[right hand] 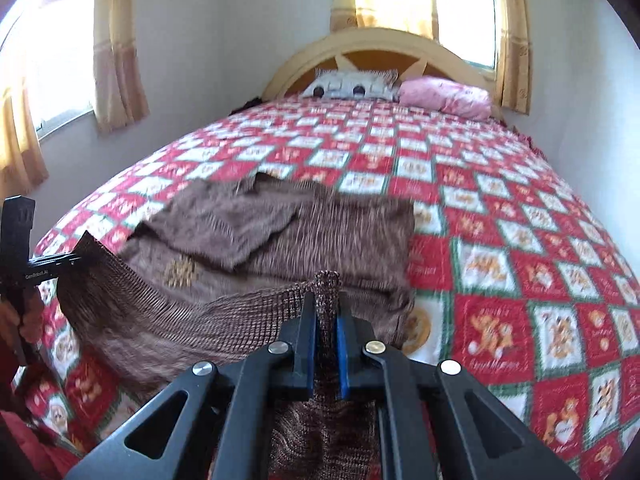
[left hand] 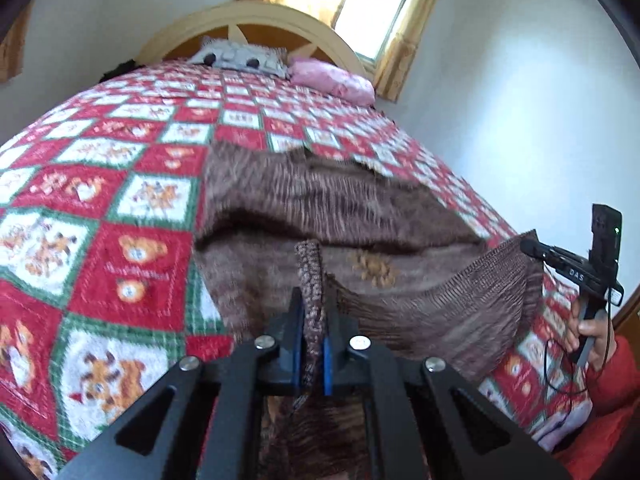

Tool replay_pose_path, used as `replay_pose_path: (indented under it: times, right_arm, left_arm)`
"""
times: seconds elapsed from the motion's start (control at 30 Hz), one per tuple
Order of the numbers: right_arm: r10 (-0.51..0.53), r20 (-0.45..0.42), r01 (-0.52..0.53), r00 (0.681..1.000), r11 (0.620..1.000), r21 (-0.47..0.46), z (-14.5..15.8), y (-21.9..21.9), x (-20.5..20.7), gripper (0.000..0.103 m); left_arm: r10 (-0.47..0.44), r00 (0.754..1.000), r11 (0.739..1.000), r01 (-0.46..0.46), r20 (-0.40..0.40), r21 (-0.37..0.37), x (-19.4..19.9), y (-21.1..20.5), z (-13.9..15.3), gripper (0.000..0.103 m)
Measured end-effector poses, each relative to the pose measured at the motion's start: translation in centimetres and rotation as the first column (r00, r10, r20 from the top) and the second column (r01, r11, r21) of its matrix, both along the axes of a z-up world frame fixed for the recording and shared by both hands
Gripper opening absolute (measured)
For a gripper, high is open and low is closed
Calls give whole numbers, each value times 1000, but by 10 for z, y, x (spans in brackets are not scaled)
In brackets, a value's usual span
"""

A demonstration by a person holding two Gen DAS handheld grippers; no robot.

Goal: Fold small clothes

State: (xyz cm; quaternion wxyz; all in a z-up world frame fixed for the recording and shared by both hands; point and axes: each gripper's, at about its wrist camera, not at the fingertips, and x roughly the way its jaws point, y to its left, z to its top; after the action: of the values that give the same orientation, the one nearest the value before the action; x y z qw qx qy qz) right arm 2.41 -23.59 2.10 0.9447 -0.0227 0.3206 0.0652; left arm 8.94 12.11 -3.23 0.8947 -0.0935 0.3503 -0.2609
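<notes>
Left wrist view: my left tongs [left hand: 314, 312] pinch one hem corner of the brown knit sweater [left hand: 320, 200] on the bed [left hand: 100, 200]; my right tongs [right hand: 326, 320] pinch the other. I'd judge an even lift, hem taut, toward the collar folds best.

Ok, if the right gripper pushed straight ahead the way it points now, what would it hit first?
Most likely the brown knit sweater itself. The right gripper is shut on its near hem and angled down toward the bed, so the body of the sweater lies directly ahead, then the checked bedspread beyond. Depth is hard to judge.
</notes>
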Motion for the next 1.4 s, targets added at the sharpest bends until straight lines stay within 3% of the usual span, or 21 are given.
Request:
replay_pose_path:
  times: [0.2,0.77,0.93,1.4]
  right_arm:
    - [-3,57,8,998,996,-84,14,10,17,8]
    - [-76,103,85,992,993,-85,31,-2,76,8]
    - [-91,98,100,991,991,-88,25,-3,87,8]
    - [-114,67,118,991,991,-60,13,-12,111,8]
  left_arm:
    - [50,997,999,-51,63,10,15,-1,19,7]
    - [145,983,988,-150,116,38,77,-11,42,7]
    - [162,982,985,-167,100,33,91,-13,40,7]
    - [212,977,967,-215,31,139,123,-29,24,7]
